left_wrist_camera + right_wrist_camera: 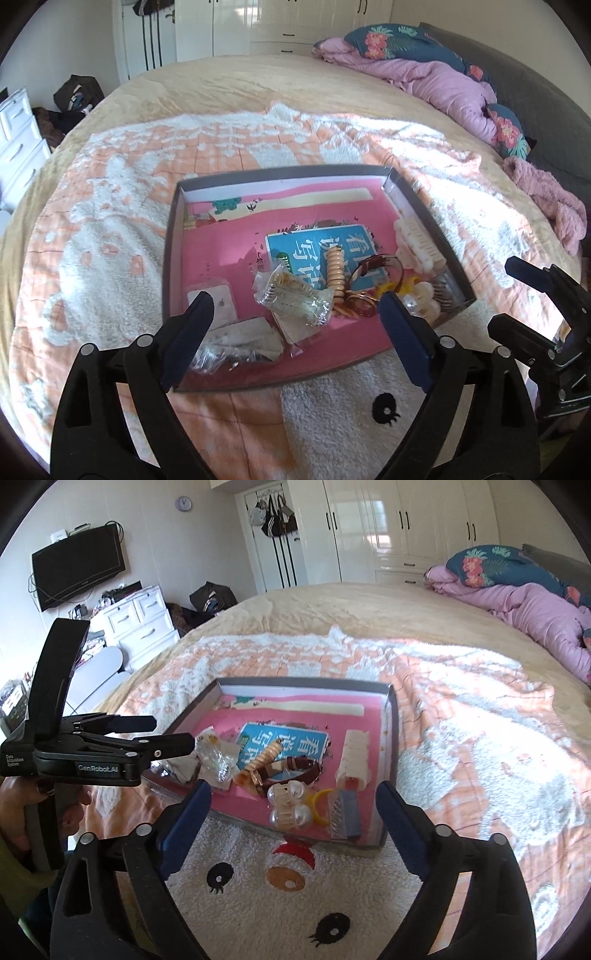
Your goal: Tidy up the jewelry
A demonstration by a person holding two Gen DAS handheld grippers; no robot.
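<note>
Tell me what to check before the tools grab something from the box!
1. Left tool open with nothing between its fingers: ok.
2. Right tool open with nothing held: ok.
3. Box flat on the blanket: ok.
4. Pearl clip near the front edge and uncovered: ok.
5. Brown bangles separate from the spiral hair tie: not ok, they lie bunched together.
6. Clear bag sealed: cannot tell.
</note>
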